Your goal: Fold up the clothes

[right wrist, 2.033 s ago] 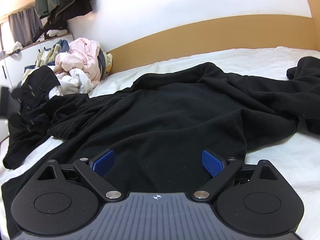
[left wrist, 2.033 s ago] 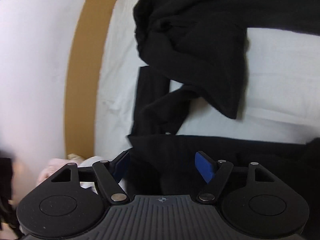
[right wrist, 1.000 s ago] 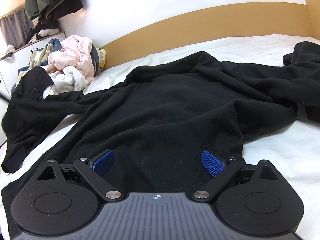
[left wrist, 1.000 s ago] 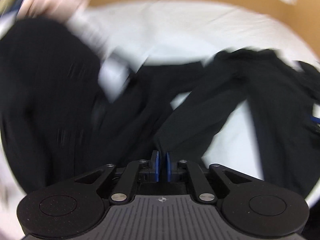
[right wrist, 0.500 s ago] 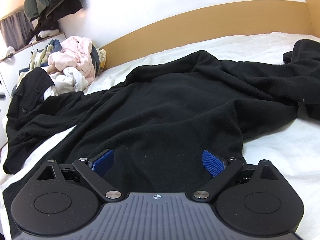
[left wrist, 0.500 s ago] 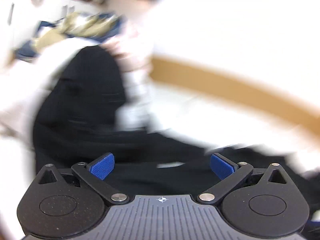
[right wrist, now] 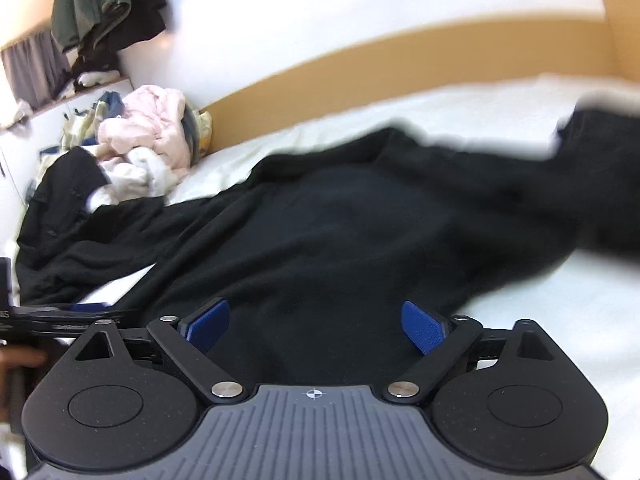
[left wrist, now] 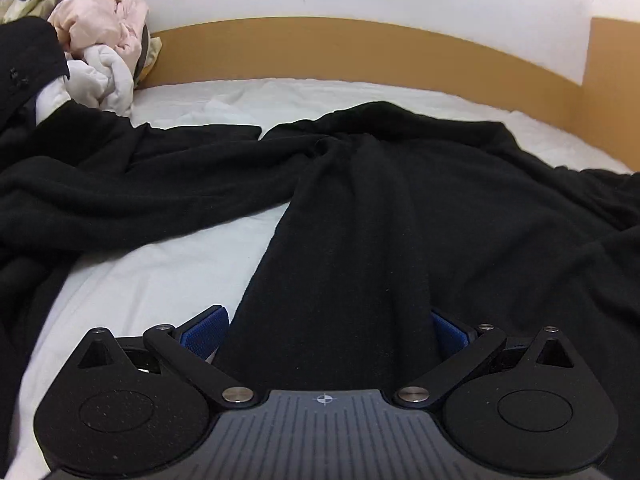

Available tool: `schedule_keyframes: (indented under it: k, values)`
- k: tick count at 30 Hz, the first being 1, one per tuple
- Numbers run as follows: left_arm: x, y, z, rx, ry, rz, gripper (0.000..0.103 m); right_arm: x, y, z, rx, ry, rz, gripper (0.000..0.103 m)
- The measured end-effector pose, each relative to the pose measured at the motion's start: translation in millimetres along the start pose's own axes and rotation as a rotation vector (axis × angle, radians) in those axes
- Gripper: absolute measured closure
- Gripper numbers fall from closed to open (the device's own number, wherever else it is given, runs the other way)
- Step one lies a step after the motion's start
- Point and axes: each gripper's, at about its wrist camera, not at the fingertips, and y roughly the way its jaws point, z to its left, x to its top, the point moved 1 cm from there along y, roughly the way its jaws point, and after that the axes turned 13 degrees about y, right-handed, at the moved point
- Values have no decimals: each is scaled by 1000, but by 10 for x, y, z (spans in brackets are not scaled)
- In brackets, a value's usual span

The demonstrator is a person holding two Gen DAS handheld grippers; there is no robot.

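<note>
My left tool (left wrist: 326, 332) is spread wide, black garment (left wrist: 400, 220) edge between its pads, not pinched. Garment lies spread across the white bed (left wrist: 140, 280). My right tool (right wrist: 316, 326) is spread too, over the same garment.

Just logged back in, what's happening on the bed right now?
A person is folding a black fleece garment spread across the white bed. Both grippers are open, gripping nothing. The left gripper straddles the garment's near edge; the right gripper hovers over its body. A laundry pile sits by the headboard.
</note>
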Motion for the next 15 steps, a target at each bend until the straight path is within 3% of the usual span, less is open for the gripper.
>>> schedule_keyframes:
  k: [3, 5, 8, 10, 15]
  values:
    - [-84, -93, 71, -12, -16, 2, 1, 364, -386, -553, -188, 121, -166, 9]
    - [-79, -111, 63, -9, -10, 4, 1, 430, -530, -880, -350, 108, -211, 9]
    - [-66, -112, 46, -9, 5, 9, 1, 467, -618, -1129, -487, 40, -240, 10]
    - [-63, -95, 31, -3, 13, 13, 1, 518, -631, -1182, -493, 11, -259, 10]
    - [-61, -66, -41, 6, 48, 23, 1, 833, -417, -1320, -359, 95, -204, 10]
